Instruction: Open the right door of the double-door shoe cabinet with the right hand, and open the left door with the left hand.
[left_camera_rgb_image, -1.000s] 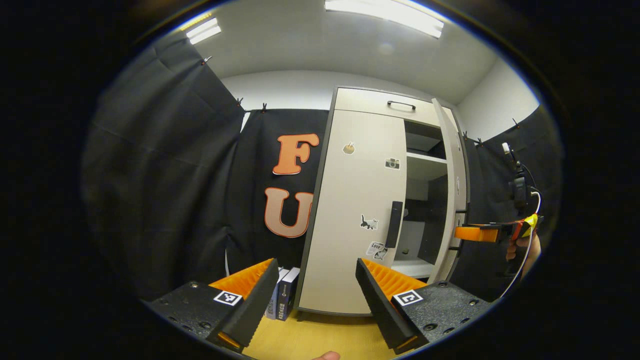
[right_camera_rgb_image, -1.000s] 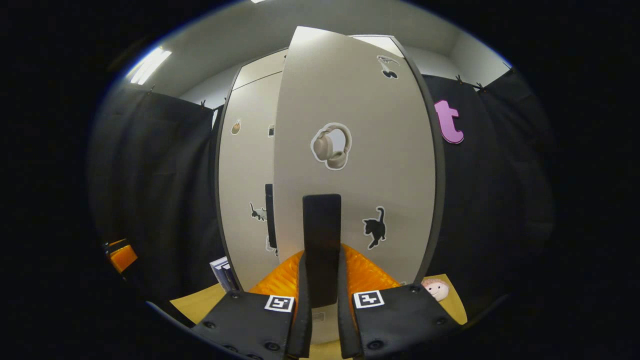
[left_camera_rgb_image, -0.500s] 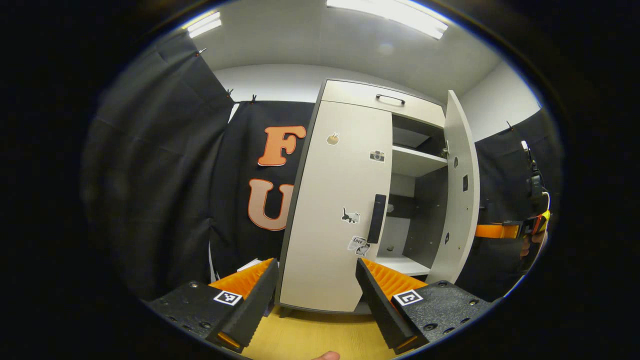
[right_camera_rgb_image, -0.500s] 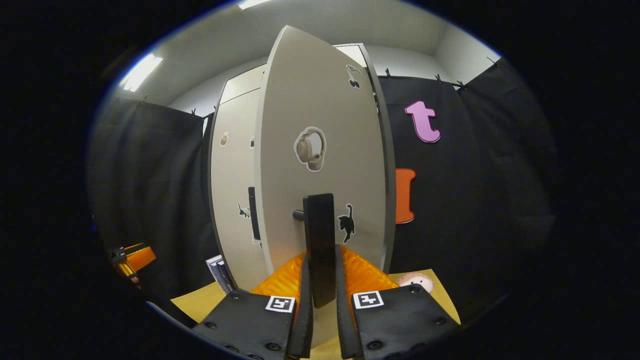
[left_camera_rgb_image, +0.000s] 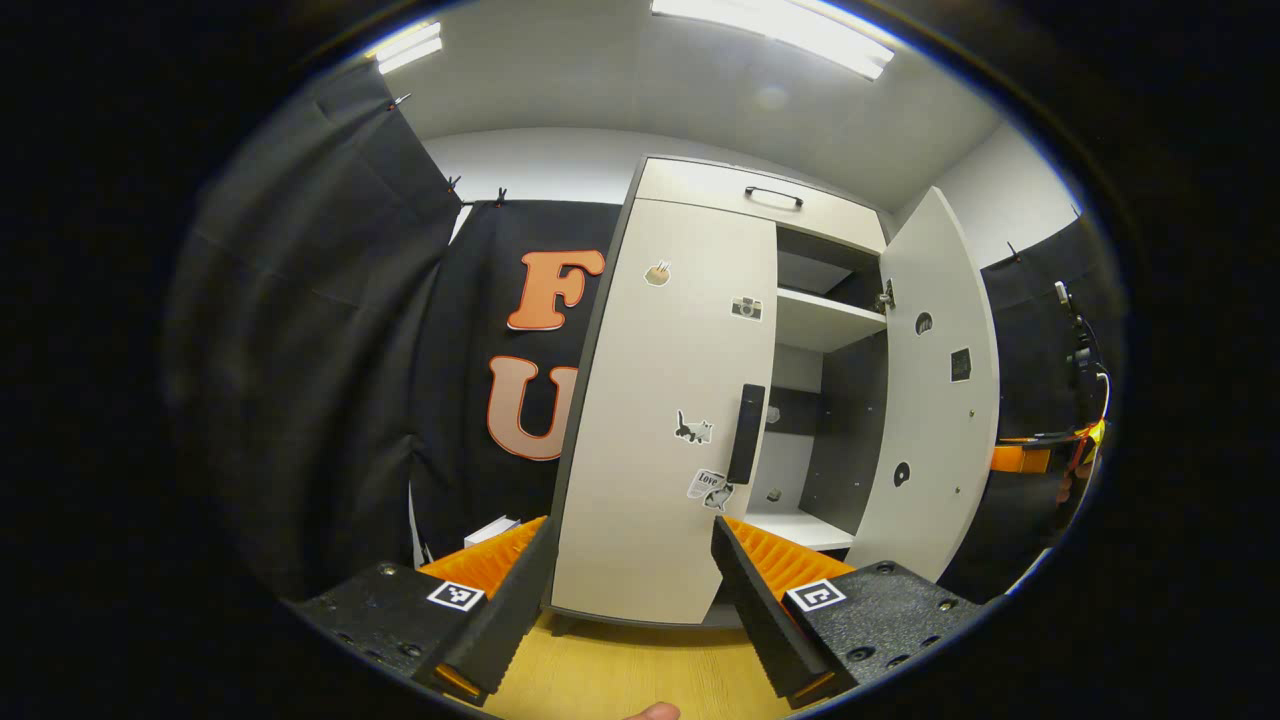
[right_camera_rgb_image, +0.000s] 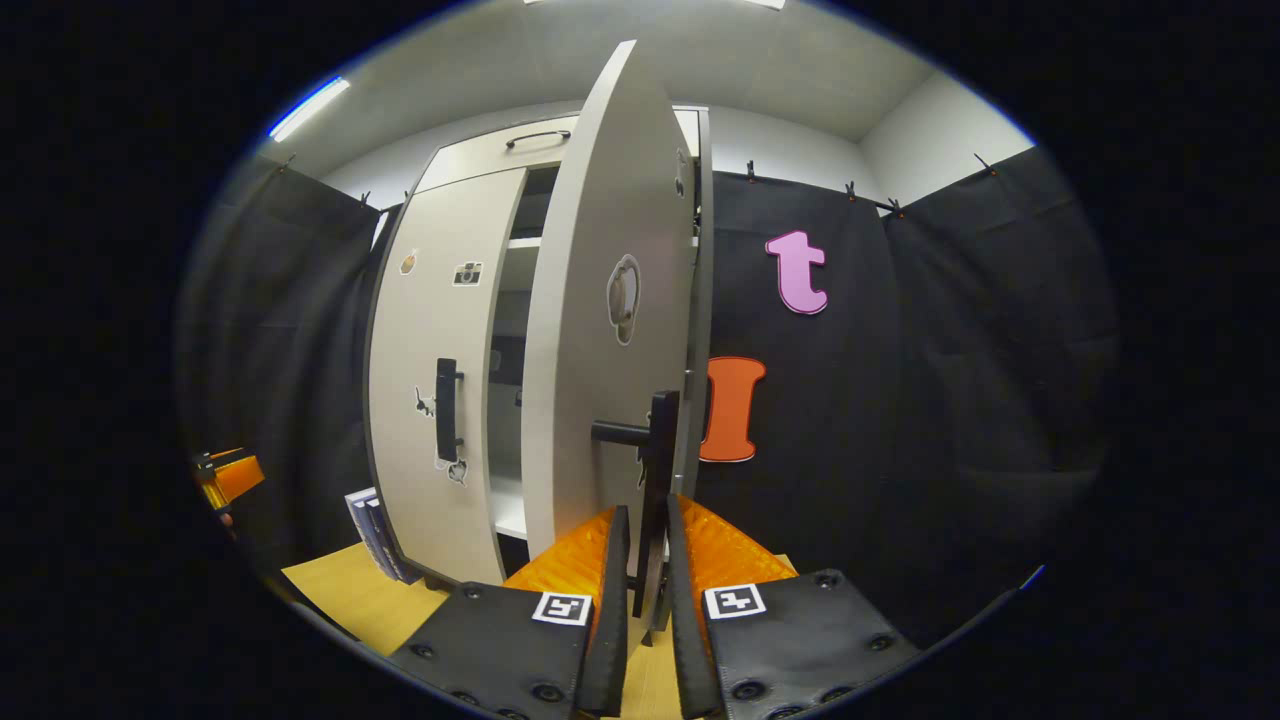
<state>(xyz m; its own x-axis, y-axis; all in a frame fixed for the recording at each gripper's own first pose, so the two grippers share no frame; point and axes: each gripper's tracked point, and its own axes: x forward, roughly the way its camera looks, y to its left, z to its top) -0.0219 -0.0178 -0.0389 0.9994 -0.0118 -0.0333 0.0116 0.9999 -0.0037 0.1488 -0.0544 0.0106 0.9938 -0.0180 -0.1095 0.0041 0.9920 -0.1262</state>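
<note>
The beige double-door shoe cabinet stands ahead. In the left gripper view its left door (left_camera_rgb_image: 660, 420) is closed, with a black vertical handle (left_camera_rgb_image: 745, 433) at its right edge. The right door (left_camera_rgb_image: 935, 390) is swung wide, baring the shelves (left_camera_rgb_image: 825, 320). My left gripper (left_camera_rgb_image: 630, 590) is open, well short of the left door and low in front of it. In the right gripper view the right door (right_camera_rgb_image: 595, 350) is nearly edge-on. My right gripper (right_camera_rgb_image: 642, 560) is shut on that door's black handle (right_camera_rgb_image: 658, 460). The left door (right_camera_rgb_image: 425, 380) and its handle (right_camera_rgb_image: 445, 410) lie farther left.
A drawer with a black pull (left_camera_rgb_image: 772, 195) tops the cabinet. Books (right_camera_rgb_image: 375, 520) lean at the cabinet's left foot on the wooden floor (left_camera_rgb_image: 620, 680). Black cloth walls close in on both sides. The other gripper's orange finger (left_camera_rgb_image: 1020, 458) pokes out past the open door.
The right door has swung much farther open with my right gripper on its handle. The left gripper has drifted slightly, staying open; the left door stays closed.
</note>
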